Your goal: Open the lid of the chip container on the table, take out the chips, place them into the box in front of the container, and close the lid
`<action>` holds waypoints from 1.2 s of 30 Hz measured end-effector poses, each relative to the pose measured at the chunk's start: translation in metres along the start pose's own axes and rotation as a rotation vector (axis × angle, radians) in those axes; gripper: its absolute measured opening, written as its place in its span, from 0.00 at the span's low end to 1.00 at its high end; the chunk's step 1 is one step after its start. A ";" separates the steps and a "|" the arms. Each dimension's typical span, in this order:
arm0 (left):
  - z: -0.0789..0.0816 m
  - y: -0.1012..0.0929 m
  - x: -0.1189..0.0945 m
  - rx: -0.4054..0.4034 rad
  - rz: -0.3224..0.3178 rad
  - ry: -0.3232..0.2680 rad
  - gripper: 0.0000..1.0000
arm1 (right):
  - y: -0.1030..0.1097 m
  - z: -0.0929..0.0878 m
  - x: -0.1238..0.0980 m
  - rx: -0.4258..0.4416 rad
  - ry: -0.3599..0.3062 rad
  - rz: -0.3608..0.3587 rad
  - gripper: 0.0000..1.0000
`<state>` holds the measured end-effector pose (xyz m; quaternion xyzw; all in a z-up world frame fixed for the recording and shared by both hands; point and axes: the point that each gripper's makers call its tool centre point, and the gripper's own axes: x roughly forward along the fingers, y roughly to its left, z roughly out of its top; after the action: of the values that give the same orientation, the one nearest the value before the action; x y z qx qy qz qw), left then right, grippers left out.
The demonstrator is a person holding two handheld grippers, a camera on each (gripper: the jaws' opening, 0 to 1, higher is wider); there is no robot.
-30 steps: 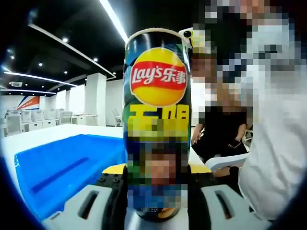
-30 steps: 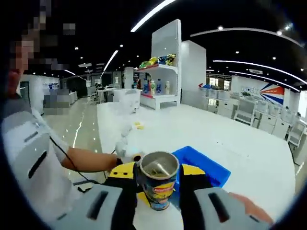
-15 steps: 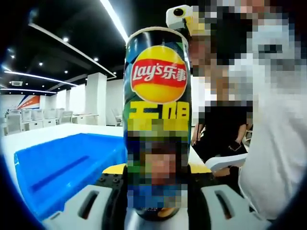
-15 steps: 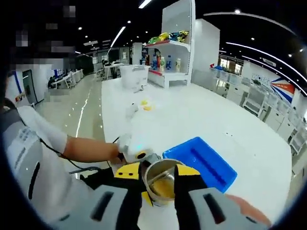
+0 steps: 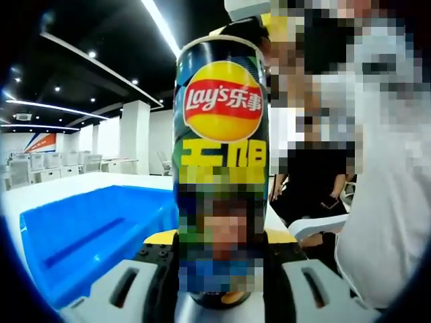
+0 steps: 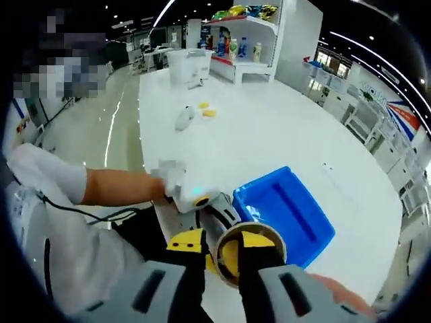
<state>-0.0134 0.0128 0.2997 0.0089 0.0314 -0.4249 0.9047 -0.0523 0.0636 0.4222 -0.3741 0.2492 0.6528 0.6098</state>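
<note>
White office table (image 6: 283, 128), open-plan hall behind. Left gripper (image 5: 219, 269): jaws clamped on upright chip container (image 5: 221, 168), frame centre. Right gripper (image 6: 222, 269): jaws straddling container's open mouth (image 6: 250, 252), grip indeterminate. Blue box (image 6: 286, 212) just beside. Advice: reach straight down, hold can steady. Chips inside indistinct.

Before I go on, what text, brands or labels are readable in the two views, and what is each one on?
"Lay's乐事": red banner on the yellow logo of the chip container, which is held between the left gripper jaws.
Large yellow characters below the logo: partly covered, not fully readable.
Lower print on the container: blurred, unreadable.
Products on the far shelf in the right gripper view: too small to read.
Blue box: no text visible.
</note>
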 end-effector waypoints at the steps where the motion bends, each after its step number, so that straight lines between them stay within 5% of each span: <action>1: 0.000 0.000 0.000 0.000 0.001 0.000 0.48 | 0.000 0.004 0.002 0.003 -0.016 0.001 0.16; 12: -0.001 0.000 0.000 0.010 0.008 0.002 0.47 | -0.002 0.002 0.006 0.013 0.009 -0.033 0.05; 24: -0.001 0.003 0.000 0.010 0.043 0.013 0.47 | -0.005 0.001 0.002 0.060 -0.057 -0.048 0.01; 36: 0.002 0.013 -0.023 0.060 0.092 0.187 0.47 | -0.020 -0.006 -0.014 0.302 -0.244 0.014 0.00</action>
<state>-0.0181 0.0385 0.3032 0.0769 0.1022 -0.3808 0.9158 -0.0318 0.0532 0.4324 -0.1948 0.2710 0.6526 0.6803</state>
